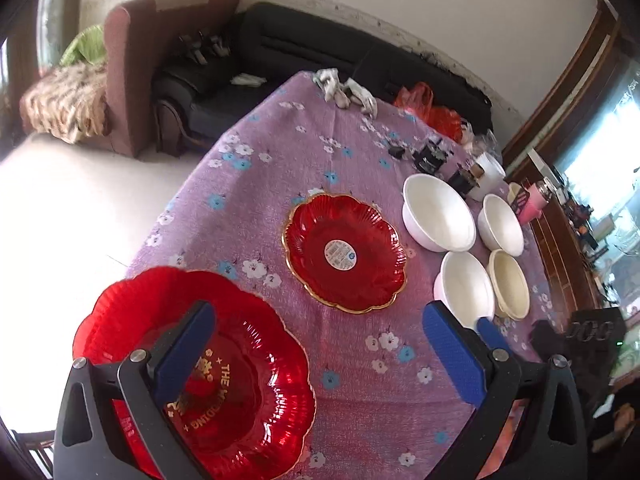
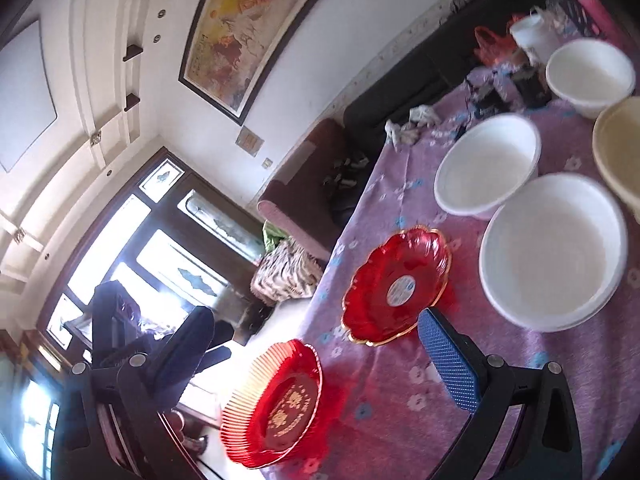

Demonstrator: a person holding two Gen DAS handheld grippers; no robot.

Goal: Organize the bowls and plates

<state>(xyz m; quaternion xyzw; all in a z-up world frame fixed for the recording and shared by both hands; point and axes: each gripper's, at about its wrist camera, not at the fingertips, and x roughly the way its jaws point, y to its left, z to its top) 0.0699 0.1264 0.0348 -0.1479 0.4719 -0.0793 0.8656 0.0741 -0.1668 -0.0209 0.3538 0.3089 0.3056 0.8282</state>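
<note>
Two red scalloped plates lie on the purple flowered tablecloth [image 1: 280, 152]. One with gold lettering [image 1: 224, 392] sits at the near left corner, under my left gripper's left finger. The other, with a round sticker [image 1: 346, 252], lies mid-table. Several bowls stand to the right: a large white bowl [image 1: 438, 212], a small white bowl [image 1: 502, 224], another white bowl [image 1: 466, 290] and a cream bowl [image 1: 510, 288]. My left gripper [image 1: 316, 352] is open and empty above the table. My right gripper [image 2: 316, 344] is open and empty, over the lettered plate [image 2: 280, 404] and sticker plate [image 2: 396, 284].
A crumpled cloth [image 1: 344, 90], a red plastic bag [image 1: 436, 110], small dark items [image 1: 430, 158] and a pink bottle [image 1: 534, 200] crowd the table's far end. A dark sofa [image 1: 304, 48] and a brown armchair [image 1: 132, 80] stand beyond. The table's left edge drops to the floor.
</note>
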